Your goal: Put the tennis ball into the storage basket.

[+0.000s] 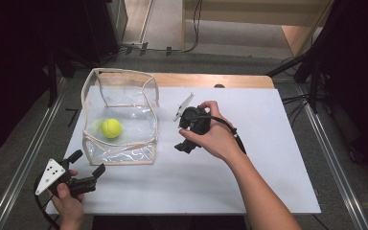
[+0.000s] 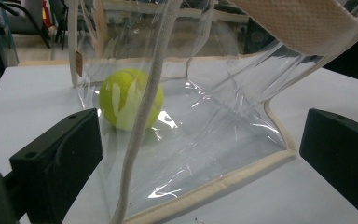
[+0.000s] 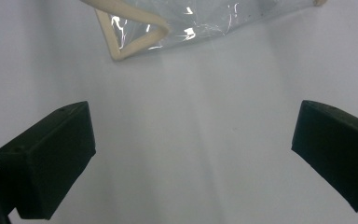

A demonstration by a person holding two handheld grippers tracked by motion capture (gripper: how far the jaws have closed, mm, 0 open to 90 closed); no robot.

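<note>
A clear plastic bag (image 1: 120, 143) with beige trim stands open on the white table (image 1: 249, 182), left of centre. A yellow-green tennis ball (image 1: 111, 128) lies inside it on the bag's floor. My left gripper (image 1: 87, 163) is open just in front of the bag's near left corner, with nothing between its jaws. In the left gripper view the ball (image 2: 130, 99) shows through the bag's clear wall (image 2: 214, 140), beyond the left gripper (image 2: 200, 158). My right gripper (image 1: 184, 143) is open, tilted down over bare table right of the bag. The right gripper view shows the right gripper (image 3: 191, 158) and a trimmed bag corner (image 3: 135, 39).
A wooden strip (image 1: 211, 80) runs along the table's far edge. Metal rails (image 1: 335, 163) flank the table on the floor at both sides. Cables and dark stands (image 1: 311, 72) sit at the far right.
</note>
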